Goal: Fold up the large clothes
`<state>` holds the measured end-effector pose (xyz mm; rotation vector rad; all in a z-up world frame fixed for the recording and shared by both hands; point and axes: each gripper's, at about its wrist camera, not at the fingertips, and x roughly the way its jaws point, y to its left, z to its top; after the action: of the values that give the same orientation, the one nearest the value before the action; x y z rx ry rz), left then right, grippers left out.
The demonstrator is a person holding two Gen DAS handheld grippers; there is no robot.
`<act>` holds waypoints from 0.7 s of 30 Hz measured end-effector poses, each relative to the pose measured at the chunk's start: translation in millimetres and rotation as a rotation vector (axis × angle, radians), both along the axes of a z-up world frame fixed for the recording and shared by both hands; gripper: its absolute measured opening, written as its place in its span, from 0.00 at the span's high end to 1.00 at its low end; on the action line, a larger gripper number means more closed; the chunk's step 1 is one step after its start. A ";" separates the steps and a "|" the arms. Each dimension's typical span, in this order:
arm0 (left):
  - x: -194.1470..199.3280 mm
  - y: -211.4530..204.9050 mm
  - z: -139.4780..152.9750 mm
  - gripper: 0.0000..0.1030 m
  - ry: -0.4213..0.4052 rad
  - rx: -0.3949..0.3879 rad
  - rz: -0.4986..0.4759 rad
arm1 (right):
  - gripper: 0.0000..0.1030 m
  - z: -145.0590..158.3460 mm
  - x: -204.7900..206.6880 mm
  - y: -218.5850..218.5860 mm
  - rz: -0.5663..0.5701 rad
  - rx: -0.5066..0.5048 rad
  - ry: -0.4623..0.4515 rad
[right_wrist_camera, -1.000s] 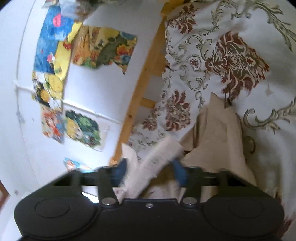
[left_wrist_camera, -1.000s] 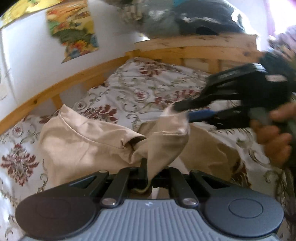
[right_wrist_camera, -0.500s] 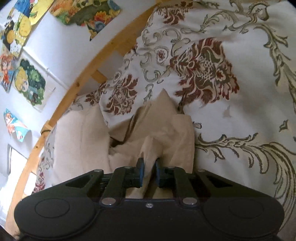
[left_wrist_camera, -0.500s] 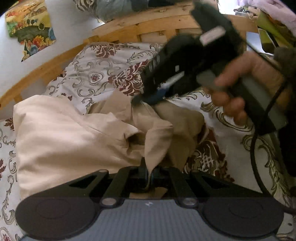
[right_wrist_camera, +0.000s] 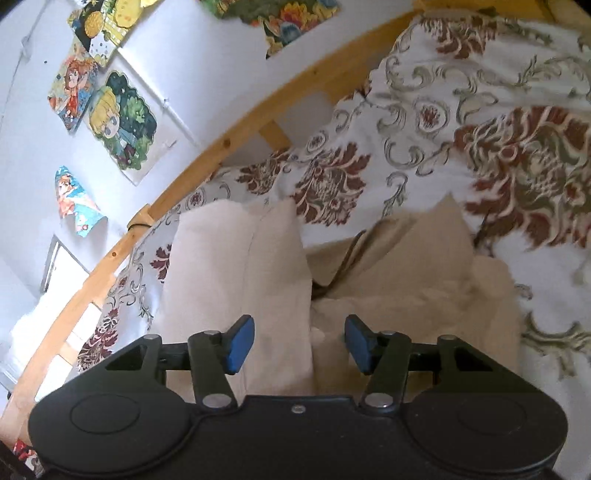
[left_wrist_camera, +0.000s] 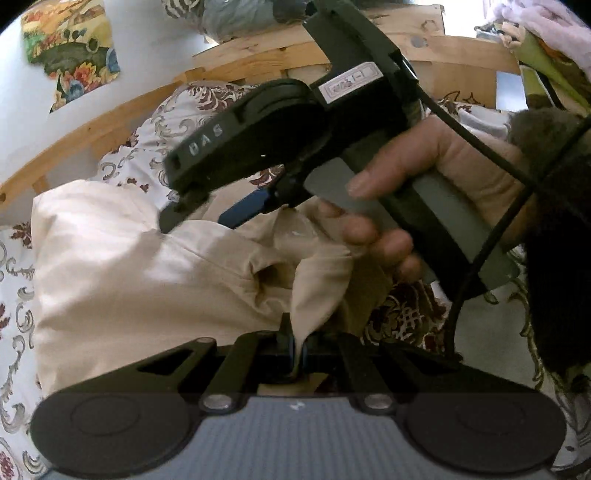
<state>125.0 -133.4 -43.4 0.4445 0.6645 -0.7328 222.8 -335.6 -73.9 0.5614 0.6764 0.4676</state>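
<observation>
A beige garment (left_wrist_camera: 140, 280) lies bunched on the floral bedsheet (left_wrist_camera: 177, 122). My left gripper (left_wrist_camera: 294, 347) is shut on a fold of this garment at its near edge. My right gripper (right_wrist_camera: 300, 343) is open, its blue pads (right_wrist_camera: 242, 341) apart just above the garment (right_wrist_camera: 258, 280), holding nothing. In the left wrist view the right gripper (left_wrist_camera: 221, 218) shows from the side, held by a hand over the garment's middle.
A wooden bed frame (right_wrist_camera: 229, 140) runs along the white wall with posters (right_wrist_camera: 122, 122). The floral sheet (right_wrist_camera: 498, 155) spreads to the right. Piled clothes (left_wrist_camera: 236, 18) sit beyond the headboard (left_wrist_camera: 461, 55).
My right gripper opened and let go of the garment fold it held, and came down close over the garment. My left gripper kept its hold.
</observation>
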 end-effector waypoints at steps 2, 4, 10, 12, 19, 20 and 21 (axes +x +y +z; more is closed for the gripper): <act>2.2 1.7 -0.2 0.97 0.005 -0.007 -0.001 | 0.45 0.2 -1.2 3.1 0.029 0.022 -0.022; 4.0 2.4 0.3 0.97 0.011 -0.009 0.000 | 0.95 4.8 -4.2 8.9 0.013 -0.013 -0.053; 7.4 0.6 8.2 0.97 0.024 -0.020 -0.034 | 1.00 38.5 -34.1 8.2 -0.013 -0.158 -0.156; 6.7 0.2 12.4 0.95 0.044 -0.037 -0.059 | 1.00 51.5 -53.2 1.8 -0.053 -0.212 -0.180; -13.4 35.4 34.1 0.55 0.095 -0.145 -0.084 | 1.00 31.5 -67.8 -19.2 -0.160 -0.323 -0.006; -15.6 45.7 40.2 0.48 0.085 -0.182 -0.057 | 1.00 25.1 -69.3 -19.1 -0.185 -0.376 0.029; -14.9 57.1 46.5 0.43 0.081 -0.232 -0.020 | 1.00 17.3 -72.3 -21.3 -0.199 -0.410 0.053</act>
<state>110.0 -76.3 3.1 0.2097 0.6423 -0.8393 150.5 -356.9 -56.6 0.2492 0.7350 0.1205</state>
